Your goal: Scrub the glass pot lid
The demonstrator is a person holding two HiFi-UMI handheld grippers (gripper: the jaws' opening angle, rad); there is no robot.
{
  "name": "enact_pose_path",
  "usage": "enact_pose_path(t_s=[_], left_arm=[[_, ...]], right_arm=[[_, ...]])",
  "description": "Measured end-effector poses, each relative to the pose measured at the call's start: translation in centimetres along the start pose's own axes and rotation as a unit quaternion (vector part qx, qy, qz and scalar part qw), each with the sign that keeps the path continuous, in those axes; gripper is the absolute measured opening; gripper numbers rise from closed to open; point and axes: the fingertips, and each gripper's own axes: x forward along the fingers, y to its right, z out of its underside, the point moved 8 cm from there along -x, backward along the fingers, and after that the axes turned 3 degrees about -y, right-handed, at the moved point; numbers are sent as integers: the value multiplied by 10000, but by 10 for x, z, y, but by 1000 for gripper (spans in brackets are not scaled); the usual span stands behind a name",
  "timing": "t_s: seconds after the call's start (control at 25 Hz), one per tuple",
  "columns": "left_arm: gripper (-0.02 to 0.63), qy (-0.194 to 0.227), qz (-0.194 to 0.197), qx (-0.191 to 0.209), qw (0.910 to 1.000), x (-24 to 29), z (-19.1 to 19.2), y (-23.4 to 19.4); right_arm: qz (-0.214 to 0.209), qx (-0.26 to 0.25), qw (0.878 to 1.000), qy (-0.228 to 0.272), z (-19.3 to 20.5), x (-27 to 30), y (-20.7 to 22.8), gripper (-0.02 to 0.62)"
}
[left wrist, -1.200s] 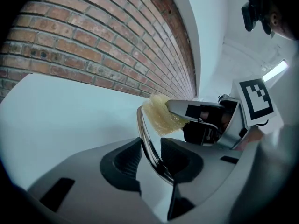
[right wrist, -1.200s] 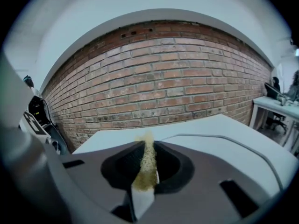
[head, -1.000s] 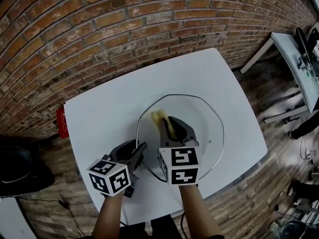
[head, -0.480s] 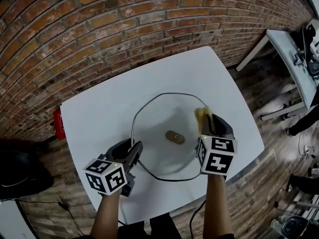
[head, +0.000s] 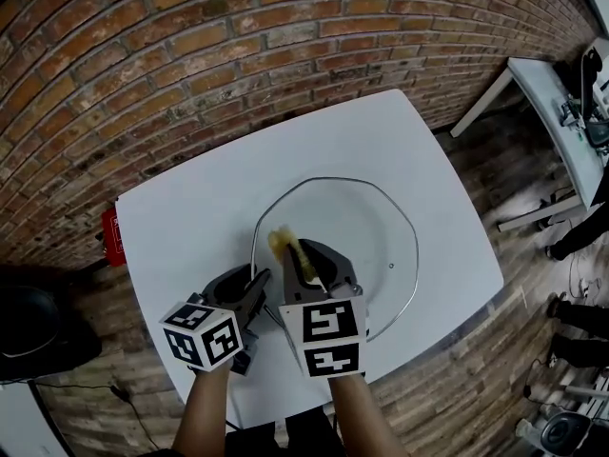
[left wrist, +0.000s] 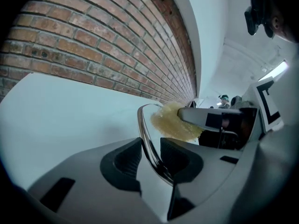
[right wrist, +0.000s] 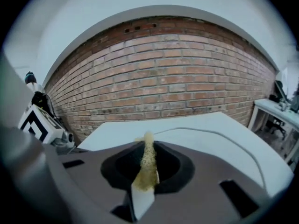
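The scrubbing itself was in hand. The lid (head: pixel 376 227) lay flat on the white table (head: pixel 190 208). The left gripper (head: pixel 260 288) stood at the lid's near-left edge. Its jaws were closed on the metal rim, which ran between the two pads and kept them a little apart. The right gripper (head: pixel 303 263) was over the near-left part of the lid, just beside the left one. Its jaws were pressed tight on a yellow sponge (head: pixel 282 244), whose free end stuck out in front and, as it seemed, touched the glass.

In my judgement, the next move called for a firm sweep of the sponge toward the far and right parts of the lid, while the left gripper held the rim steady so the lid could not slide. The knob at the lid's middle was hidden under the right gripper and would stand in the way of a straight stroke; the left gripper was also close.

Beyond the lid's far side stood a brick wall (head: pixel 190 65). To the left of the lid, past the table edge, was a red object (head: pixel 113 234). Well apart to the lid's right stood a desk (head: pixel 557 103).
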Motion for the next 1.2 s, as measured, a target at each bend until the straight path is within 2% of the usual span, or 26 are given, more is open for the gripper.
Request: enact_pose_path(t_s=[0.08, 0.24, 0.44, 0.68, 0.8, 0.92, 1.04, 1.12, 1.2], left_arm=[[129, -22, 2, 5, 10000, 1, 0, 1], [129, -30, 12, -6, 10000, 1, 1, 0], [129, -19, 4, -16, 10000, 0, 1, -1], [129, -18, 7, -15, 10000, 1, 2, -1], [129, -19, 5, -19, 10000, 1, 3, 0], [129, -2, -26, 0, 10000, 0, 1, -1], [129, 4, -54, -3, 10000, -1, 1, -1], [128, 11, -62, -5, 10000, -1, 1, -1], [127, -6, -53, -21, 10000, 0, 2, 0]], right_arm=[[-53, -76, 9998, -151, 8, 6, -6, 58], [196, -89, 9992, -329, 18, 6, 11, 58], [923, -4, 9940, -592, 33, -14, 56, 58], [1940, 140, 9775, -813, 45, -49, 117, 58], [2138, 211, 9735, -780, 45, -59, 129, 58], [1773, 182, 9826, -519, 31, -60, 102, 58], [829, 171, 9960, -290, 18, -52, 46, 58], [313, 91, 9989, -325, 19, -42, 10, 58], [79, -53, 9988, -479, 26, -32, -12, 58]])
